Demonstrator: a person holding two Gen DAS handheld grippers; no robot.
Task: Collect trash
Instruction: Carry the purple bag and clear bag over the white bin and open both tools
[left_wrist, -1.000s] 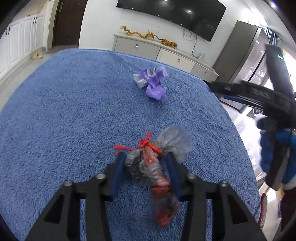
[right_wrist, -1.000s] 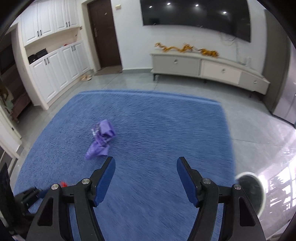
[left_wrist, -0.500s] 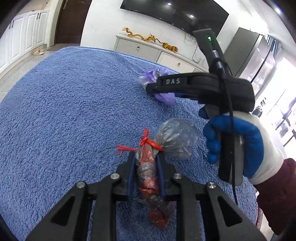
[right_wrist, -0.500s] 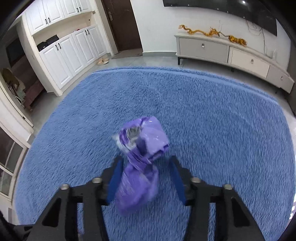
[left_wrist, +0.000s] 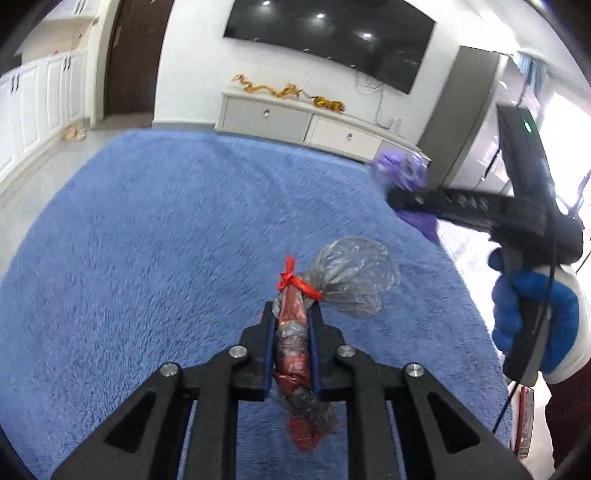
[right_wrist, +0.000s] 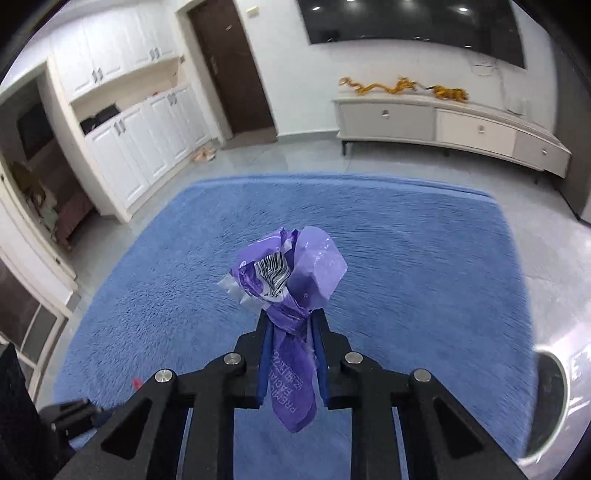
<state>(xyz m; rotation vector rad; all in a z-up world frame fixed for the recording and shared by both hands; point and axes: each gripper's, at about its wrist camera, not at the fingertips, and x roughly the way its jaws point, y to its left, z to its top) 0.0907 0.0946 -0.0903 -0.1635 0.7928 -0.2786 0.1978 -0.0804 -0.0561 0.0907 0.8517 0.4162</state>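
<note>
My left gripper (left_wrist: 291, 314) is shut on a grey and red plastic bag (left_wrist: 343, 280) tied with a red string, held above the blue carpet (left_wrist: 147, 240). My right gripper (right_wrist: 291, 321) is shut on a crumpled purple wrapper (right_wrist: 295, 269) with a barcode, also lifted above the carpet (right_wrist: 406, 258). In the left wrist view the right gripper (left_wrist: 402, 192) shows at the right with the purple wrapper (left_wrist: 399, 170) in it, held by a blue-gloved hand (left_wrist: 532, 306).
A white TV cabinet (right_wrist: 443, 122) stands against the far wall under a wall TV (left_wrist: 332, 40). White cupboards (right_wrist: 140, 136) and a brown door (right_wrist: 232, 70) are at the left. A round grey object (right_wrist: 550, 398) sits on the floor right of the carpet.
Both grippers closed on their trash and lifted it off the carpet. The right gripper with the purple wrapper moved up and to the right in the left wrist view.
</note>
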